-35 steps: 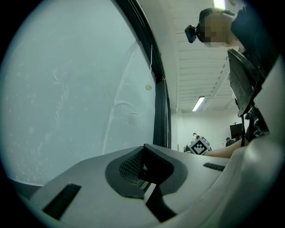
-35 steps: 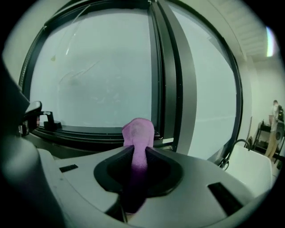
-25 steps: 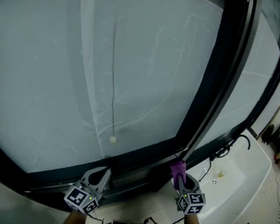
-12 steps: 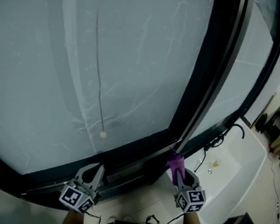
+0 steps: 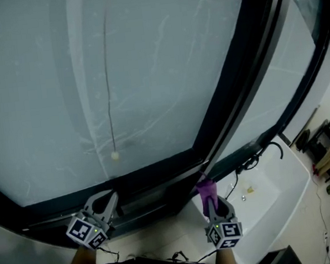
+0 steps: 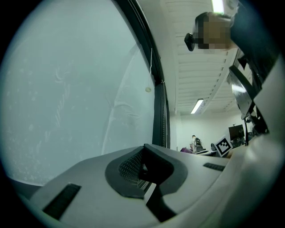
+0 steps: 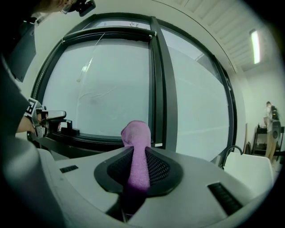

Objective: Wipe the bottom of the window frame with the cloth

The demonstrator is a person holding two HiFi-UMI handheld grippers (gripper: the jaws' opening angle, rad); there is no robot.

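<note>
1. Right gripper: fingers clamped on a pink-purple terry cloth, which is folded to a narrow strip and pinched between the ribbed pads.
2. The cloth's long axis runs along the fingers. Its rounded free end sticks out past the fingertips and points at the window, towards the foot of the dark upright post.
3. The dark metal bottom rail of the window frame lies just ahead of the right fingertips. Cannot tell whether the cloth tip touches it.
4. Left gripper: fingers together, nothing between them. Its tips sit at the same rail, well to the left of the right fingers.
5. Step, as judged: setting the cloth at the rail's right end, with the wipe proper not yet under way.
6. Next move likely calls for pressing the free end down onto the rail and dragging it sideways towards the left fingers. The clamp must hold firm so the soft strip does not fold back.
</note>
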